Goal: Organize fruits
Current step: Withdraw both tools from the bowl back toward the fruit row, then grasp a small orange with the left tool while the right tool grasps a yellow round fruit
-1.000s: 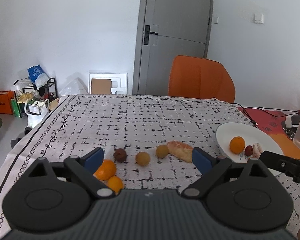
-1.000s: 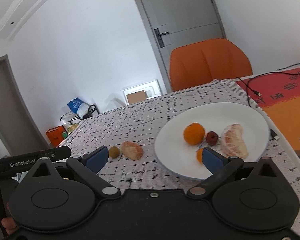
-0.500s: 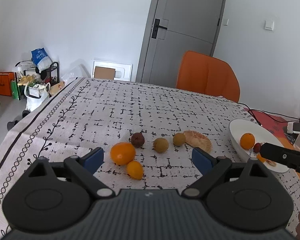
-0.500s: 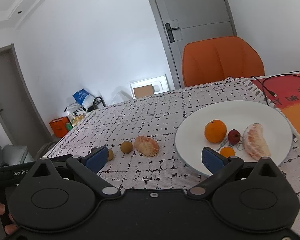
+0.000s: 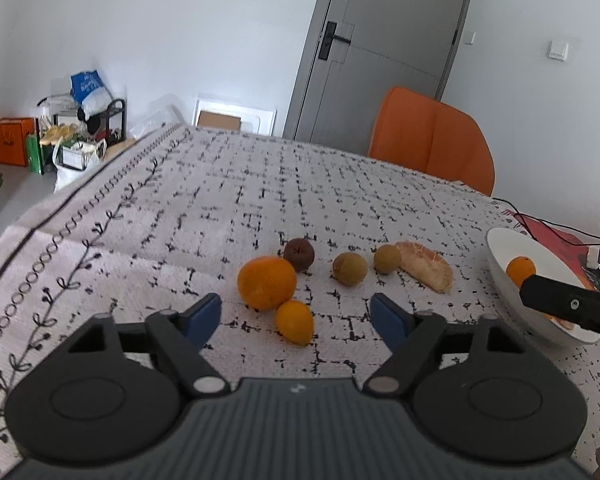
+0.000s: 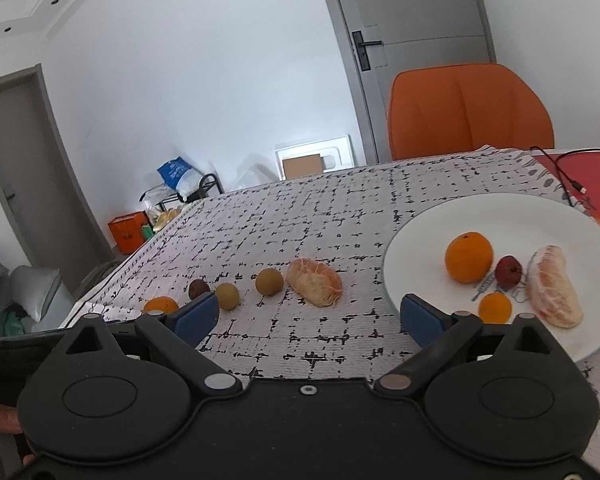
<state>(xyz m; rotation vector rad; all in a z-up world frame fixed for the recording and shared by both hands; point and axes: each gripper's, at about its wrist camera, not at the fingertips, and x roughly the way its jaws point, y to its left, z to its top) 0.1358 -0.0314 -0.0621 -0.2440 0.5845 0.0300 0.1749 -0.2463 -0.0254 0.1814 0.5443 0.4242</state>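
On the patterned tablecloth lie a large orange point(image 5: 267, 282), a small orange kumquat point(image 5: 294, 321), a dark red fruit point(image 5: 299, 254), two brown-green round fruits point(image 5: 349, 268) point(image 5: 387, 259) and a peeled citrus piece point(image 5: 426, 265). My left gripper point(image 5: 296, 316) is open and empty just before the kumquat. My right gripper point(image 6: 310, 314) is open and empty, near the peeled piece point(image 6: 315, 281) and the white plate point(image 6: 548, 216). The plate holds an orange point(image 6: 468, 257), a red fruit point(image 6: 508, 272), a kumquat point(image 6: 495, 307) and a peeled segment point(image 6: 553, 286).
An orange chair point(image 5: 432, 144) stands behind the table's far edge. A red mat with black cables point(image 6: 572, 178) lies to the right of the plate. The table's left edge point(image 5: 60, 208) drops to floor clutter. The right gripper's body point(image 5: 568, 306) shows over the plate.
The left gripper has drawn back and swung left, so the fruits now lie ahead between its fingers. The right gripper has swung left, away from the plate, toward the loose fruits.
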